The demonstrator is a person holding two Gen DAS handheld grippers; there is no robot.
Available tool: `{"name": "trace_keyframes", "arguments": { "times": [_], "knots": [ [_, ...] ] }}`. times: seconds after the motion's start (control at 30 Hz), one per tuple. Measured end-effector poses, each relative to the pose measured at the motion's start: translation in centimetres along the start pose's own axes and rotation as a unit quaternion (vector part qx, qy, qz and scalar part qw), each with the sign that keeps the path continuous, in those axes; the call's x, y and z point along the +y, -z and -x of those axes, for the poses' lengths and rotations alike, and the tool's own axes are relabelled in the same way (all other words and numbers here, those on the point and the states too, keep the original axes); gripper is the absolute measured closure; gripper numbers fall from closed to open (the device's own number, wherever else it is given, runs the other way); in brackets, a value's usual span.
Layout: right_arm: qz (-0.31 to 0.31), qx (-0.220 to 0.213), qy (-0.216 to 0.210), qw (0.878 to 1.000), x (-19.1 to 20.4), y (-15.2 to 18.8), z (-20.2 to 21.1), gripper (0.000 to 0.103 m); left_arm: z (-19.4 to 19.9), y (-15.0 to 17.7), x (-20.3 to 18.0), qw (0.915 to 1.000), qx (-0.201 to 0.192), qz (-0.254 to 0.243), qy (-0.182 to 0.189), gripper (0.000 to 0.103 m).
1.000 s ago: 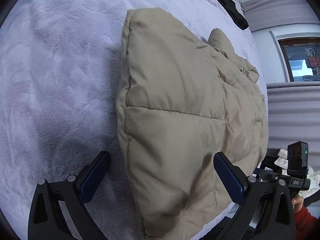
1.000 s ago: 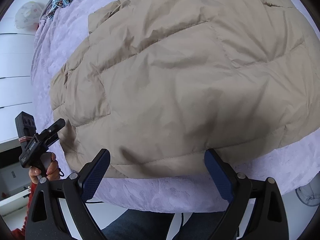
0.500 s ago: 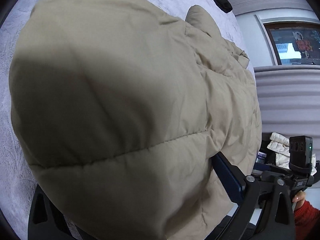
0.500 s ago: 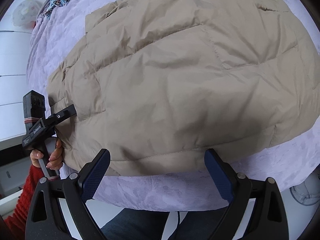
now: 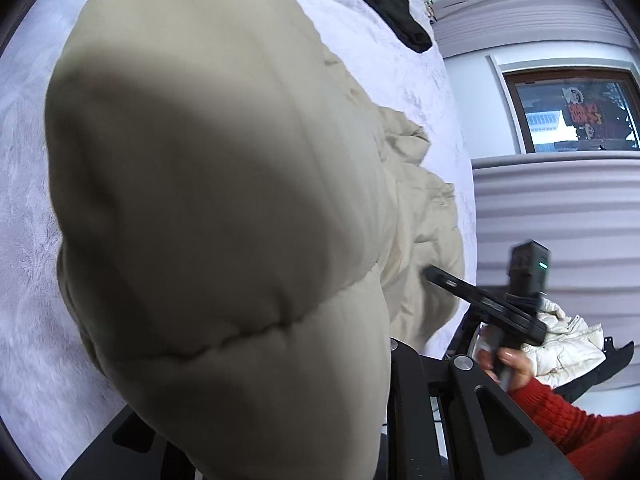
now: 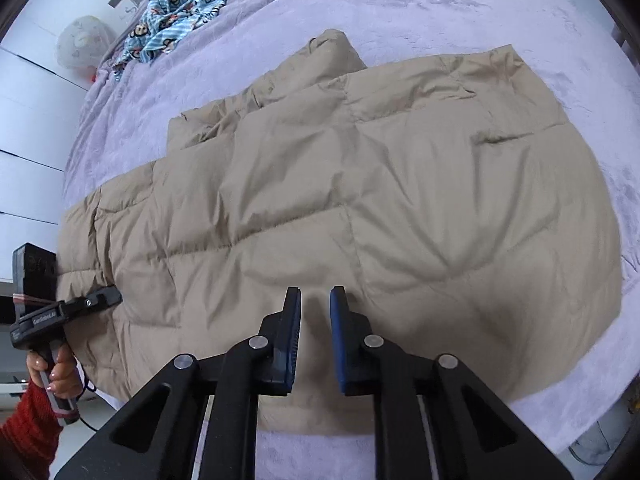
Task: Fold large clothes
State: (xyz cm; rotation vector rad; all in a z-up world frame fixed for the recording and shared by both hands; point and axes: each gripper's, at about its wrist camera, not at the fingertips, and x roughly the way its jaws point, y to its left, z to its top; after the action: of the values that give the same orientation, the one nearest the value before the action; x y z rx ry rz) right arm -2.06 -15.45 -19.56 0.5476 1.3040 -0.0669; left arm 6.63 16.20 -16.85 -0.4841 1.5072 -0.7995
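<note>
Beige puffer jacket (image 6: 340,200) on lilac bedspread (image 6: 440,4), long axis lower left to upper right. Right gripper (image 6: 316,300), jaws just closing, pinches near hem, lower centre. Left gripper (image 6: 102,298) (jaws just closing) clamps left end, lifted fabric filling its view.

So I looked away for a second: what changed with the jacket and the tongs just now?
Both tongs have just been closing on the near edge of the beige quilted puffer jacket. The right tongs now pinch its hem; the left tongs grip its other end, which bulges up against that camera. The jacket otherwise stays spread on the lilac plush bedspread.
</note>
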Motion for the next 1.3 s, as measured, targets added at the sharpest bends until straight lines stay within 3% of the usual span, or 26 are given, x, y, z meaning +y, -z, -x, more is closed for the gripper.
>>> {"name": "trace_keyframes", "arguments": {
  "times": [0.2,0.5,0.6,0.7,0.73,0.83,0.87,0.93,1.03,1.1,1.17,1.2,1.27,1.3],
  "knots": [
    [0.023,0.012,-0.054,0.998,1.5,-1.8,-5.3,0.088,0.5,0.0,-9.0,0.9991,-0.005,-0.036,-0.023,0.081],
    [-0.031,0.055,-0.141,0.988,-1.6,-3.1,-8.6,0.094,-6.0,-0.4,-20.7,0.9900,0.005,-0.064,-0.125,0.080],
    [-0.056,0.068,-0.168,0.982,-3.1,-3.4,-7.4,0.094,-7.2,-0.8,-23.0,0.9874,0.011,-0.075,-0.139,0.080],
    [-0.060,0.041,-0.181,0.981,-5.5,-3.0,-3.5,0.094,-9.0,-0.8,-25.0,0.9829,0.027,-0.090,-0.158,0.079],
    [-0.061,0.029,-0.183,0.981,-6.5,-2.7,-2.0,0.094,-9.8,-0.8,-25.6,0.9817,0.035,-0.096,-0.161,0.075],
    [-0.084,-0.003,-0.179,0.980,-10.3,-1.1,1.9,0.094,-12.3,-1.0,-27.7,0.9789,0.058,-0.110,-0.162,0.066],
    [-0.096,-0.009,-0.178,0.979,-11.6,-0.4,2.8,0.094,-13.1,-0.9,-28.0,0.9793,0.068,-0.117,-0.150,0.050],
    [-0.123,-0.017,-0.171,0.977,-14.0,1.4,4.1,0.093,-15.4,-1.8,-29.6,0.9807,0.084,-0.124,-0.126,0.041],
    [-0.154,-0.023,-0.166,0.974,-17.1,4.1,5.5,0.093,-19.0,-2.6,-30.1,0.9771,0.105,-0.162,-0.090,0.041],
    [-0.173,-0.026,-0.167,0.970,-18.4,5.2,6.0,0.093,-21.3,-3.0,-29.4,0.9773,0.120,-0.162,-0.065,0.041],
    [-0.188,-0.029,-0.168,0.967,-19.3,6.7,6.8,0.093,-23.6,-4.1,-28.1,0.9771,0.133,-0.154,-0.062,0.041],
    [-0.192,-0.032,-0.165,0.967,-19.5,7.2,7.2,0.090,-24.4,-4.4,-27.8,0.9774,0.137,-0.149,-0.061,0.041],
    [-0.196,-0.038,-0.154,0.968,-19.7,8.2,8.4,0.061,-25.8,-4.6,-27.5,0.9781,0.141,-0.141,-0.058,0.032],
    [-0.197,-0.048,-0.154,0.967,-19.5,8.6,9.2,0.031,-26.0,-4.7,-27.4,0.9787,0.141,-0.136,-0.061,0.032]
  ]
}}
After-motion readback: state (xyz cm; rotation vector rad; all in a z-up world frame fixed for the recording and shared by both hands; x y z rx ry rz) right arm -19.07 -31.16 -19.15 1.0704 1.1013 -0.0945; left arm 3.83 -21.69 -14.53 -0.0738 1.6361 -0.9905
